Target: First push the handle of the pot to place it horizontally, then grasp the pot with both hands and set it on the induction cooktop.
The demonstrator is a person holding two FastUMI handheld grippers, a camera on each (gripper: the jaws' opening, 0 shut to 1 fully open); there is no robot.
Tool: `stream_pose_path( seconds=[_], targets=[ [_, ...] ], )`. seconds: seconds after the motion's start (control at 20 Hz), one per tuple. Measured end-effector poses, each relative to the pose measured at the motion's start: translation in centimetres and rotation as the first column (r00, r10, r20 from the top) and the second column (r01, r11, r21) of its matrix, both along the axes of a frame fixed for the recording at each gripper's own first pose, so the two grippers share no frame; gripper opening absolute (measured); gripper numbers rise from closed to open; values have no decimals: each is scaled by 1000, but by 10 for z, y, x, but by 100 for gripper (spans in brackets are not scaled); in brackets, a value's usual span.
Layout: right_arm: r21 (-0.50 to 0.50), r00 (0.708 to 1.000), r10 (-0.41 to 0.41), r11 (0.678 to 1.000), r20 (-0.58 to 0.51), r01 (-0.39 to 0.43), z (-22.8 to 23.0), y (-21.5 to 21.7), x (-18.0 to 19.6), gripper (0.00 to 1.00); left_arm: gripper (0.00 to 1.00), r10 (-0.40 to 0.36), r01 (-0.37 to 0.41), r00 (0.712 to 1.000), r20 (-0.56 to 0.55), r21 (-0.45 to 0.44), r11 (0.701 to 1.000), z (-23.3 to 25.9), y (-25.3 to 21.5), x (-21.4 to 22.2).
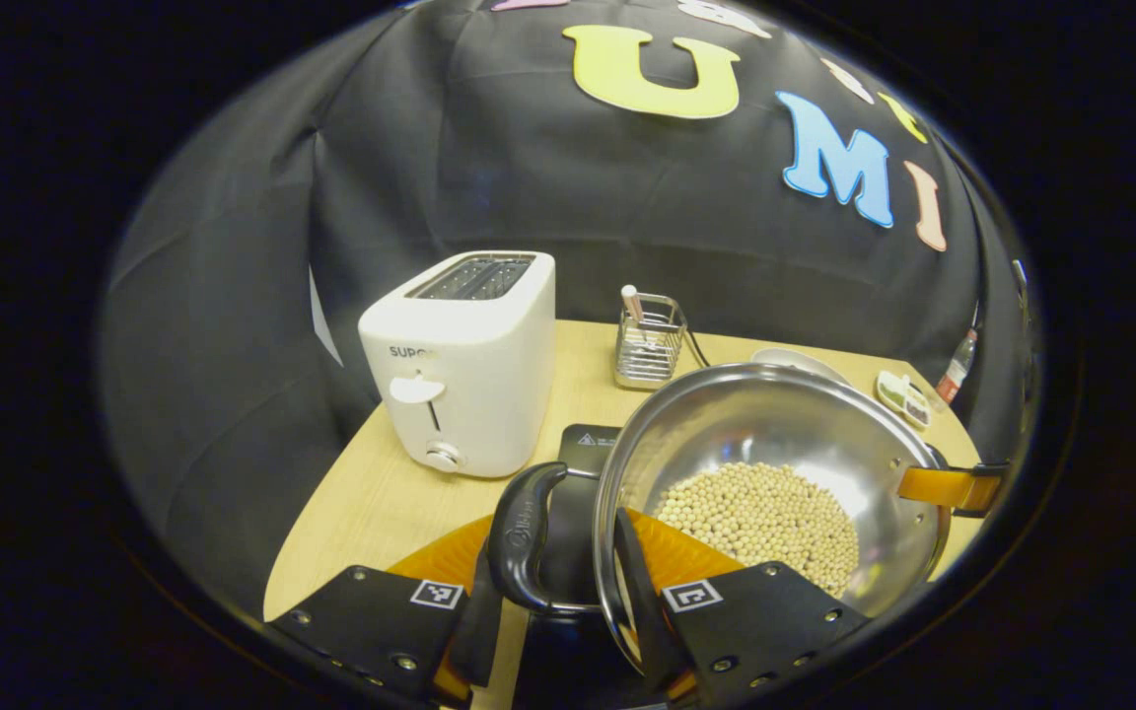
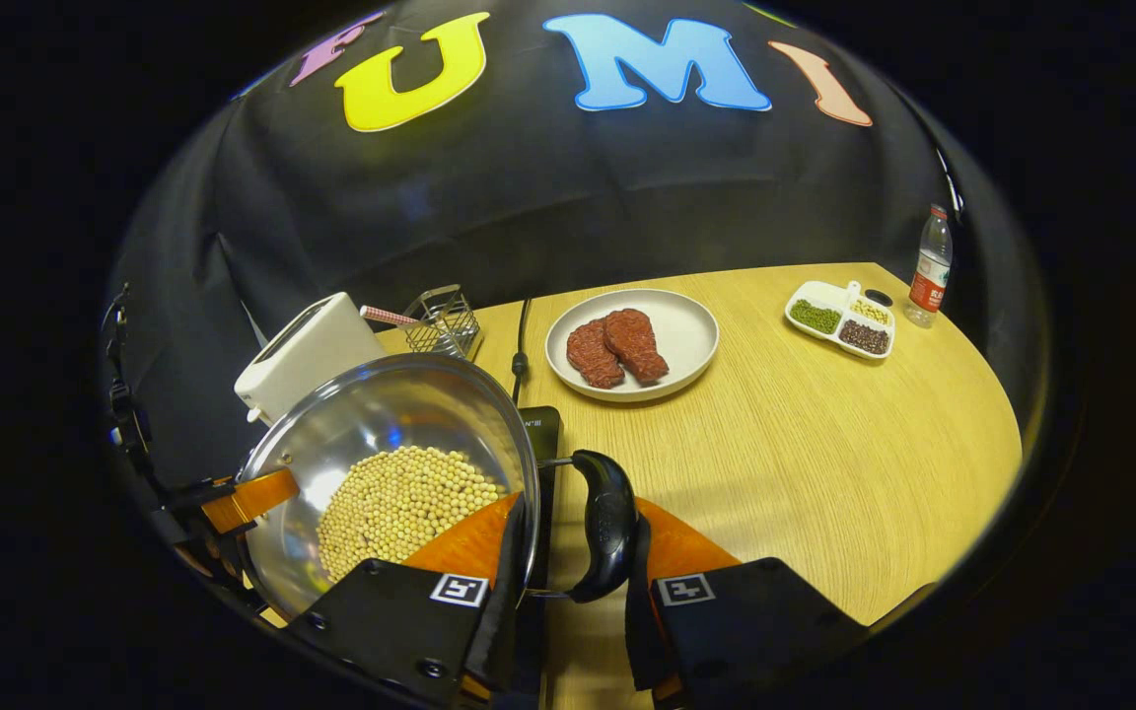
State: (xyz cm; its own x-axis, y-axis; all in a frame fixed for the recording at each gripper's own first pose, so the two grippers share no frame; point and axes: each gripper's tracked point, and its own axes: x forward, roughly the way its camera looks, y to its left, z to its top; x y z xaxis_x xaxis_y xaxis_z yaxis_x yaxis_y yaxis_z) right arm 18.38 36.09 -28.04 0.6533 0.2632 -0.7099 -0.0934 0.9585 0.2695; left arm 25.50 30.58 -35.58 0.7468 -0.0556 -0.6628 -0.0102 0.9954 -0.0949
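A steel pot [image 1: 785, 424] half full of pale beans [image 1: 755, 518] hangs over the black induction cooktop [image 1: 588, 439]; I cannot tell whether it rests on it. My left gripper [image 1: 558, 562] is shut on the pot, with one finger outside the black loop handle [image 1: 521, 537] and the other inside the rim. The right gripper shows as an orange part [image 1: 953, 486] at the far handle. In the right gripper view, my right gripper [image 2: 576, 532] clasps the pot [image 2: 381, 424] the same way, around its other black handle [image 2: 607, 523]. The cooktop's corner [image 2: 540, 424] peeks out behind it.
A white toaster [image 1: 460, 365] and a wire basket [image 1: 649, 340] stand behind the cooktop. To the right on the wooden table lie a plate [image 2: 686, 330] with two meat pieces, a divided dish of beans [image 2: 839, 320] and a bottle [image 2: 928, 266]. A cable [image 2: 521, 335] runs back.
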Motion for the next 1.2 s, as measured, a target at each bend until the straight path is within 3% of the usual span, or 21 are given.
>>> stream_pose_path(
  seconds=[0.05, 0.15, 0.2, 0.25, 0.3, 0.4, 0.55, 0.6, 0.65, 0.7, 1.0, 1.2],
  targets=[
    [4, 1000, 9, 1000, 4, -9, -1, 0, 2, 45, 58, 2, -2, 1000, -4, -1, 1000, -2, 1, -2],
    [-14, 999, 24, 1000, 43, -23, 7, -4, 4, 58, 62, 20, -20, 1000, 11, 11, 1000, 4, 3, -7],
    [-30, 996, 28, 999, 79, -26, 13, -9, 4, 68, 59, 32, -35, 997, 71, 34, 999, 19, 5, -1],
    [-56, 991, 32, 998, 126, -25, 29, -19, 4, 77, 66, 37, -43, 991, 130, 47, 998, 37, 6, 4],
    [-86, 982, 37, 996, 184, -21, 41, -30, 5, 100, 73, 37, -49, 982, 187, 56, 997, 60, 0, 7],
    [-119, 959, 54, 993, 279, -21, 71, -52, 4, 98, 79, 12, -35, 959, 284, 74, 997, 101, -20, 6],
    [-144, 925, 36, 989, 379, 20, 112, -97, -3, 98, 79, -37, -5, 915, 402, 102, 995, 161, -61, 3],
    [-143, 912, 24, 989, 409, 38, 125, -112, -7, 98, 74, -49, 5, 901, 430, 103, 995, 177, -81, 1],
    [-141, 901, 13, 988, 433, 54, 137, -128, -11, 98, 84, -57, 15, 890, 453, 97, 995, 193, -99, -4],
    [-139, 890, 3, 988, 455, 67, 146, -143, -15, 98, 74, -61, 24, 879, 472, 85, 996, 208, -118, -13],
    [-143, 823, -30, 980, 568, 135, 204, -243, -51, 98, 73, -71, 48, 823, 563, 56, 997, 277, -212, -55],
    [-123, 800, -52, 980, 597, 155, 226, -294, -78, 98, 73, -79, 52, 801, 593, 63, 997, 307, -260, -90]
  ],
)
